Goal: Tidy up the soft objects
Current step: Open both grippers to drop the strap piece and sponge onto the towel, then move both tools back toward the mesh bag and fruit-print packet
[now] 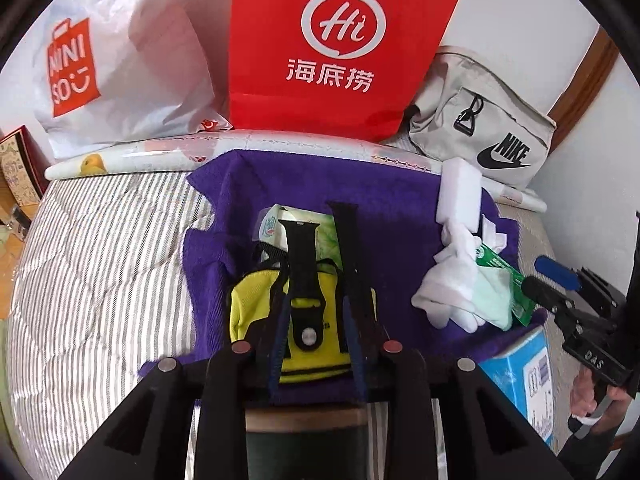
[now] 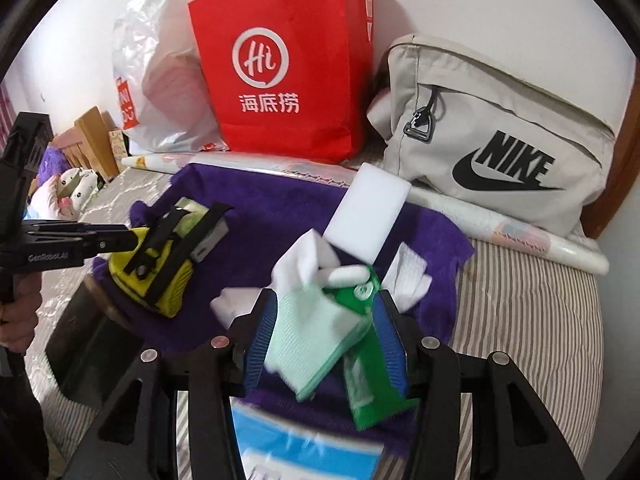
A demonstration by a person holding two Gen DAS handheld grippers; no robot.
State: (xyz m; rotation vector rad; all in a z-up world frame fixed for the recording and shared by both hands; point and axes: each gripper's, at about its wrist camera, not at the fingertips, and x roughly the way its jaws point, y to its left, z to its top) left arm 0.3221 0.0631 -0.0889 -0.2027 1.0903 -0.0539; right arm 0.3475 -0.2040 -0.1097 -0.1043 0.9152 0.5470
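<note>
A purple towel (image 1: 400, 216) (image 2: 256, 216) lies on the striped bed. On it sits a yellow pouch (image 1: 256, 304) (image 2: 160, 276) with two black straps (image 1: 302, 264) over it and a green-white packet (image 1: 280, 224) behind. My left gripper (image 1: 316, 300) (image 2: 132, 240) is closed around the pouch and straps. My right gripper (image 2: 324, 312) (image 1: 536, 280) is shut on a pale green cloth (image 2: 308, 332) (image 1: 492, 296) and a green wipes pack (image 2: 368, 380). White sponge pieces (image 1: 452, 276) (image 2: 304, 260) and a white sponge block (image 1: 458, 192) (image 2: 368, 208) lie beside them.
At the wall stand a red paper bag (image 1: 336, 48) (image 2: 280, 68), a white Miniso plastic bag (image 1: 120, 60) (image 2: 156, 92) and a grey Nike bag (image 1: 480, 128) (image 2: 500, 148). A rolled sheet (image 1: 160, 156) lies before them. A blue box (image 1: 524, 372) (image 2: 308, 448) sits near the front.
</note>
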